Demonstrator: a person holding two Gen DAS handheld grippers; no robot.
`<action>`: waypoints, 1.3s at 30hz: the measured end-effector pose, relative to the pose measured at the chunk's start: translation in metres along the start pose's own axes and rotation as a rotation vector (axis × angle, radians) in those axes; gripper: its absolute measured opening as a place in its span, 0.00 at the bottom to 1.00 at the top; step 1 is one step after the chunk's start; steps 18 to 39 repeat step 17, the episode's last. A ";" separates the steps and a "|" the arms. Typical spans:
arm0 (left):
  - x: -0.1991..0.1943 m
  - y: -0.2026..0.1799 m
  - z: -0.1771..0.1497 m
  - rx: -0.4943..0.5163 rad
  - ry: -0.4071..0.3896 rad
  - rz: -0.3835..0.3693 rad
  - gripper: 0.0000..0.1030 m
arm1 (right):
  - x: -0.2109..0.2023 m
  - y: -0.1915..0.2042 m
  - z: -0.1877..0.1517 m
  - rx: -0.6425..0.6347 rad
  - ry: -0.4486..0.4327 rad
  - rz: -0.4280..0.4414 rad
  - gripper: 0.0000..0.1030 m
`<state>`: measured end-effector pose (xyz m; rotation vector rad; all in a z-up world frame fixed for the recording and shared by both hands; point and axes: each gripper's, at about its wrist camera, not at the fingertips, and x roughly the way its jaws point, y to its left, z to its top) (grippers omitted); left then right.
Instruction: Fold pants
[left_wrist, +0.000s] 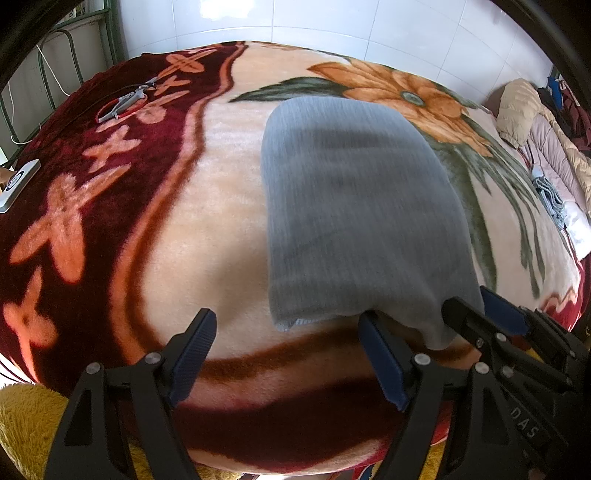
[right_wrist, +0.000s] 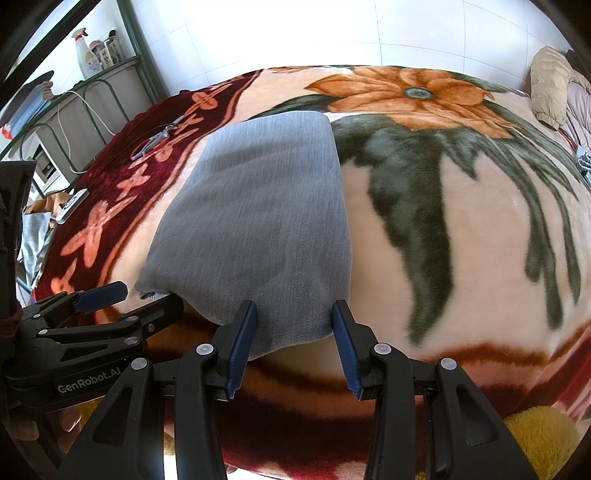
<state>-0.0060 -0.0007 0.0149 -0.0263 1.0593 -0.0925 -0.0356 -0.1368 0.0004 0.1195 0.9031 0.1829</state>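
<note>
The grey pants (left_wrist: 354, 214) lie folded into a compact rectangle on the flowered blanket; they also show in the right wrist view (right_wrist: 258, 221). My left gripper (left_wrist: 288, 325) is open and empty, its jaws wide apart at the near left corner of the pants. My right gripper (right_wrist: 293, 314) is open, its jaws standing either side of the near edge of the pants, which lies loosely between them. The right gripper shows in the left wrist view (left_wrist: 476, 306). The left gripper shows in the right wrist view (right_wrist: 122, 295).
The blanket (left_wrist: 207, 206) covers a bed. Red-handled scissors (left_wrist: 125, 101) and a white device (left_wrist: 18, 181) lie at the far left. Jackets (left_wrist: 532, 118) are piled at the right. A shelf with bottles (right_wrist: 88, 51) stands behind on the left. Yellow plush (right_wrist: 539, 424) lies at the near edge.
</note>
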 end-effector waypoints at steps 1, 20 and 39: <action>0.001 0.000 -0.001 0.000 0.001 0.000 0.80 | 0.000 0.000 0.000 0.000 0.000 0.000 0.41; 0.000 -0.004 -0.006 0.000 0.000 -0.006 0.80 | -0.003 0.001 -0.002 0.010 -0.010 0.001 0.41; 0.000 -0.004 -0.006 0.000 0.000 -0.006 0.80 | -0.003 0.001 -0.002 0.010 -0.010 0.001 0.41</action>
